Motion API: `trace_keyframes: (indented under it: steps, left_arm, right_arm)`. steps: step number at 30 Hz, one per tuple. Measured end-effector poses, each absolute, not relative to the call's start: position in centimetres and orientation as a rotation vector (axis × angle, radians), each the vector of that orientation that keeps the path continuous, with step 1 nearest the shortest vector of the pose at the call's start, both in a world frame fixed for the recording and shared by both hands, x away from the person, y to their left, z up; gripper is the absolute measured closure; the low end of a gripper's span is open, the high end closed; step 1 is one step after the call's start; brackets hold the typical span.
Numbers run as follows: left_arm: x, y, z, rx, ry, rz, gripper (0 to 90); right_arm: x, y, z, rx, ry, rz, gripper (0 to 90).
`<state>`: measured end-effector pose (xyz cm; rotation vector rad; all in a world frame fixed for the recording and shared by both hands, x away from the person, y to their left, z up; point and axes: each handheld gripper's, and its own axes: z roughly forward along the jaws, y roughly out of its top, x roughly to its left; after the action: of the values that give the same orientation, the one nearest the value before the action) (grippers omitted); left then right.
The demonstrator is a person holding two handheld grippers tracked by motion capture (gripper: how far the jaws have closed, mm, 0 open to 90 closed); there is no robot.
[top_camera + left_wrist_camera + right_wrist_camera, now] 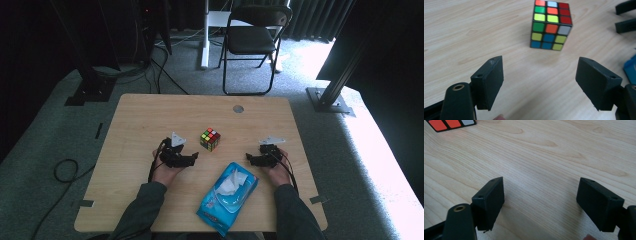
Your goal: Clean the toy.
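A scrambled colour cube [210, 139] sits on the wooden table [150, 115], a little past the middle. My left gripper [191, 157] lies low on the table to the cube's near left, jaws wide open and empty. In the left gripper view the cube [550, 24] stands just beyond the open gripper [539, 83], slightly right of centre. My right gripper [251, 159] rests to the cube's near right, also open with nothing between its jaws. In the right gripper view the open gripper [540, 205] faces bare wood, with a corner of the cube [451, 124] at the top left.
A blue pack of wet wipes [228, 196] lies near the table's front edge between my forearms; its blue corner [630, 68] shows at the right of the left gripper view. A round hole [238, 108] marks the far table edge. A folding chair [252, 40] stands behind the table.
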<state>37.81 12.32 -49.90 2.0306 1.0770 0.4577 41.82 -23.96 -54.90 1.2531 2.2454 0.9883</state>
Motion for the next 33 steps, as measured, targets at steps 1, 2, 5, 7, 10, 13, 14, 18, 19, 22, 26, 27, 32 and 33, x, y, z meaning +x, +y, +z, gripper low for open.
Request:
trace_keyframes:
  steps: [1, 2, 5, 7, 10, 13, 14, 18, 19, 22, 26, 27, 32, 33]
  left_arm:
    - [37.6, 12.4, -49.9, 2.032, 1.075, 0.448, 22.9]
    - [37.4, 12.4, -49.9, 2.031, 1.070, 0.444, 22.8]
    - [37.0, 12.5, -49.9, 2.044, 1.056, 0.418, 22.9]
    - [36.7, 12.5, -49.8, 2.057, 1.042, 0.419, 23.0]
    - [36.3, 12.5, -49.6, 2.049, 1.034, 0.395, 24.2]
    - [35.8, 12.5, -49.3, 2.041, 1.011, 0.378, 31.0]
    - [35.7, 12.5, -49.2, 2.037, 1.008, 0.379, 32.4]
    - [35.5, 12.4, -48.7, 2.019, 0.997, 0.362, 33.6]
    - [35.5, 12.4, -48.6, 2.014, 0.994, 0.356, 33.7]
    - [35.2, 12.3, -48.3, 2.003, 0.985, 0.341, 33.7]
    - [34.8, 11.8, -47.7, 1.995, 0.968, 0.331, 33.6]
    - [34.6, 11.7, -47.5, 1.994, 0.961, 0.335, 33.6]
    - [33.9, 10.9, -46.8, 1.992, 0.918, 0.334, 33.2]
    - [33.7, 10.7, -46.8, 1.996, 0.907, 0.339, 33.2]
  right_arm:
    - [41.8, -23.9, -54.9, 1.254, 2.244, 0.988, 21.9]
    - [41.8, -23.9, -54.9, 1.255, 2.244, 0.988, 21.9]
    - [41.8, -23.9, -54.9, 1.255, 2.244, 0.988, 21.9]
    - [41.8, -24.0, -54.9, 1.255, 2.244, 0.987, 21.8]
    - [41.6, -24.1, -54.9, 1.244, 2.252, 0.991, 21.8]
    - [41.5, -24.1, -54.9, 1.240, 2.258, 0.994, 21.8]
    - [41.5, -24.2, -54.9, 1.240, 2.259, 0.993, 21.8]
    - [41.4, -24.2, -54.9, 1.239, 2.259, 0.994, 21.8]
    - [41.4, -24.2, -54.9, 1.239, 2.259, 0.994, 21.8]
    - [41.4, -24.2, -54.9, 1.239, 2.259, 0.994, 21.8]
    - [41.4, -24.2, -54.9, 1.237, 2.259, 0.995, 21.8]
    - [41.4, -24.2, -54.9, 1.236, 2.259, 0.995, 21.8]
    - [41.4, -24.2, -54.9, 1.235, 2.262, 0.996, 21.8]
    - [41.4, -24.2, -54.9, 1.235, 2.262, 0.996, 21.8]
